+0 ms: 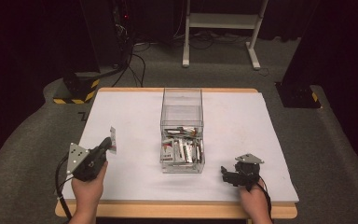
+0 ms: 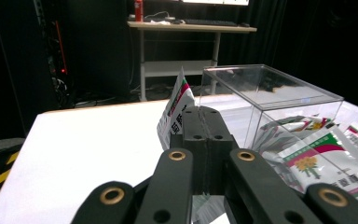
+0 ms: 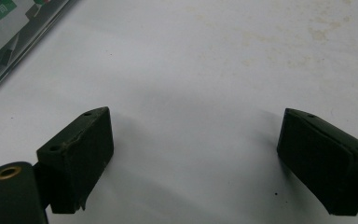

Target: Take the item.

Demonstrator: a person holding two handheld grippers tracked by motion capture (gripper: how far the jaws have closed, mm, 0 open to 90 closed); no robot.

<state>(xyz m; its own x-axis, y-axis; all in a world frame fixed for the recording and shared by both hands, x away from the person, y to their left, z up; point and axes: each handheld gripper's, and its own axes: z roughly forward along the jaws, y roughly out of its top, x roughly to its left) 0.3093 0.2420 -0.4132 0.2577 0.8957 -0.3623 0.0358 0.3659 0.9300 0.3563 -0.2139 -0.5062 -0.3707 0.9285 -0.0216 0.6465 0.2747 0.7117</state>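
Little can be read here. The sachet point(image 2: 176, 106) pinched in the left gripper point(image 2: 200, 122) bears dark printed characters running down its white face under a green and red band, too small to make out. To that gripper's right, the sachets point(image 2: 318, 158) inside the clear box point(image 2: 303, 100) carry similar unreadable print. At the upper left, ahead of the right gripper point(image 3: 193, 154), a packet point(image 3: 0, 16) shows white Chinese characters on green, ending in 公司.

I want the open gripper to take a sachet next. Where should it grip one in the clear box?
Probably from above through the clear box's open top, gripping the upper edge of a sachet that stands on end; the walls block any sideways approach for the right gripper.
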